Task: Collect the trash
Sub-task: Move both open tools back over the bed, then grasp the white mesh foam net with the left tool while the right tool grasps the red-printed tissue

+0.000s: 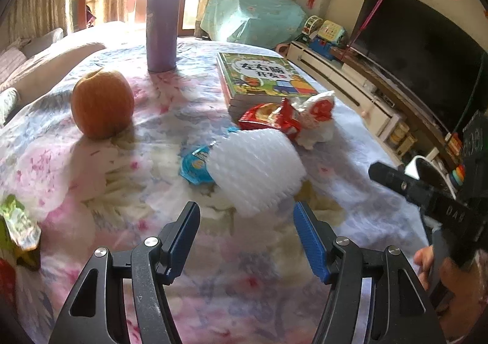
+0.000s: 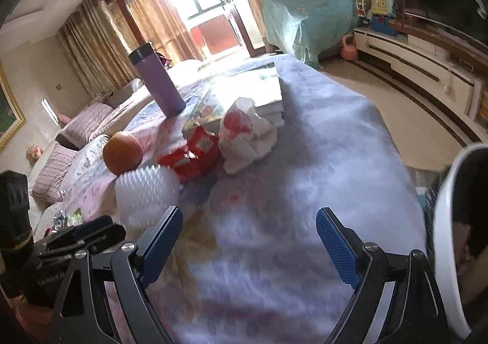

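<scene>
Both grippers, left (image 1: 246,216) and right (image 2: 248,222), are held apart and empty. Nothing is collected yet: foam net (image 1: 256,165), red wrapper (image 1: 270,118), blue packet (image 1: 195,164) and crumpled bag (image 1: 317,118) lie on the bedspread (image 1: 350,191).

Both wrist views look steeply down, close over the same cloth-covered table (image 1: 91,222).

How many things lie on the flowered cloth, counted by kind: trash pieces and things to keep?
Trash pieces: 5 - white foam net, blue wrapper, red snack bag, crumpled white bag, green wrapper.
Things to keep: 3 - apple, purple flask, stack of books.
Total: 8
</scene>
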{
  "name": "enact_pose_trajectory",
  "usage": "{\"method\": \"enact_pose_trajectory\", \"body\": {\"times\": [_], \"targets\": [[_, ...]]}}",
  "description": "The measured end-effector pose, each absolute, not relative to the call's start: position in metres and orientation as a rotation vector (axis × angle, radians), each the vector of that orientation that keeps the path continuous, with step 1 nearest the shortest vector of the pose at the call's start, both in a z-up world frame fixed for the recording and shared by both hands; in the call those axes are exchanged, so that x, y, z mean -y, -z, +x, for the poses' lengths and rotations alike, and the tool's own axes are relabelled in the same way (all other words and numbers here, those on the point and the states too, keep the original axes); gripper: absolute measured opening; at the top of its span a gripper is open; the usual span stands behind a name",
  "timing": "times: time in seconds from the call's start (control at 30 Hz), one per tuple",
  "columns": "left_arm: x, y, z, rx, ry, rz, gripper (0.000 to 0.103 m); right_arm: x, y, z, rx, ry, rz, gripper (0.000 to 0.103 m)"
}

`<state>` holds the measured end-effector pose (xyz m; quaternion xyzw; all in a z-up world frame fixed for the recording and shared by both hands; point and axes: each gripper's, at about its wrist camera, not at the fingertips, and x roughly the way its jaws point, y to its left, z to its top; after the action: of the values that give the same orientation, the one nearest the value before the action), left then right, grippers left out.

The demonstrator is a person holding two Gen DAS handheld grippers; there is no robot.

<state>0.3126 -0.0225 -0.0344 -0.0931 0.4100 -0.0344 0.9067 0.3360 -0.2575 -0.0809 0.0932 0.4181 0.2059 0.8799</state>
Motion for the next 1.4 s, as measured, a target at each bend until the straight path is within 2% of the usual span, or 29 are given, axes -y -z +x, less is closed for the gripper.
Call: {"method": "enact_pose_trajectory", "body": {"times": [0.2, 0.3, 0.37, 0.4, 0.47, 0.5, 0.53, 0.57, 0.6, 0.73, 1.4], "targets": [[0.019, 0.042, 0.33, -0.848, 0.064, -0.178, 0.062, 0.24, 0.089, 0.368, -0.876, -0.442, 0.173, 0.089], [0.018, 0.046, 0.339, -0.846, 0.073, -0.179, 0.061, 0.232, 0.092, 0.387, -0.879, -0.442, 0.171, 0.085], [0.017, 0.049, 0.344, -0.849, 0.083, -0.185, 0.055, 0.229, 0.094, 0.398, -0.881, -0.442, 0.174, 0.082], [0.017, 0.051, 0.346, -0.853, 0.089, -0.19, 0.049, 0.227, 0.096, 0.403, -0.883, -0.439, 0.171, 0.078], [0.018, 0.054, 0.352, -0.864, 0.109, -0.203, 0.04, 0.224, 0.098, 0.413, -0.892, -0.436, 0.173, 0.068], [0.019, 0.055, 0.354, -0.866, 0.118, -0.206, 0.032, 0.223, 0.1, 0.417, -0.899, -0.438, 0.175, 0.054], [0.021, 0.056, 0.357, -0.868, 0.129, -0.207, 0.026, 0.222, 0.103, 0.42, -0.909, -0.44, 0.174, 0.035], [0.022, 0.055, 0.359, -0.866, 0.137, -0.205, 0.024, 0.221, 0.104, 0.421, -0.915, -0.44, 0.172, 0.026], [0.023, 0.055, 0.36, -0.863, 0.144, -0.201, 0.019, 0.221, 0.105, 0.421, -0.917, -0.448, 0.175, 0.024], [0.031, 0.054, 0.359, -0.85, 0.173, -0.183, 0.012, 0.224, 0.102, 0.411, -0.901, -0.464, 0.17, 0.02], [0.074, 0.053, 0.313, -0.877, 0.281, -0.193, 0.012, 0.299, 0.075, 0.31, -0.871, -0.426, 0.274, 0.019]]}}
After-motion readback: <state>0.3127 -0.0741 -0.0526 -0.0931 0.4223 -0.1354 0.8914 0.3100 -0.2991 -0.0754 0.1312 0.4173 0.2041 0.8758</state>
